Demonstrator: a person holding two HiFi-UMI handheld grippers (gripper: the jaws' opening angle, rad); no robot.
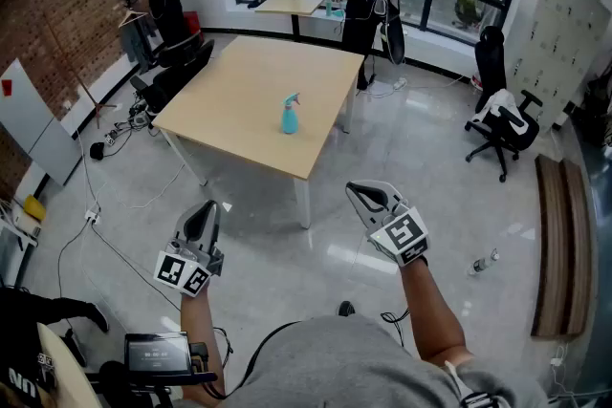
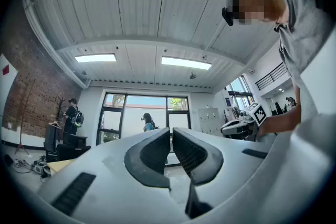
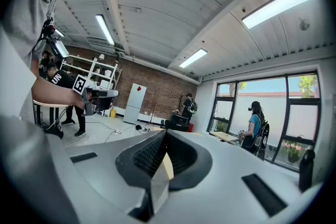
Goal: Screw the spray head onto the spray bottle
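A light blue spray bottle [image 1: 290,116] stands upright on the wooden table [image 1: 239,100], near its front right part, with a spray head of the same colour on top. Both grippers hang in the air well short of the table, over the grey floor. My left gripper [image 1: 205,211] is shut with nothing in it; in the left gripper view its jaws [image 2: 171,131] nearly meet and point up toward the ceiling and far windows. My right gripper [image 1: 360,192] is shut and empty too, its jaws pressed together in the right gripper view [image 3: 164,135]. Neither gripper view shows the bottle.
A black office chair [image 1: 500,124] stands at the right, with a wooden bench [image 1: 559,244] along the right wall. A small bottle [image 1: 485,261] lies on the floor. Two people stand at the back near a second table [image 1: 292,2]. Cables [image 1: 105,225] trail over the floor at the left.
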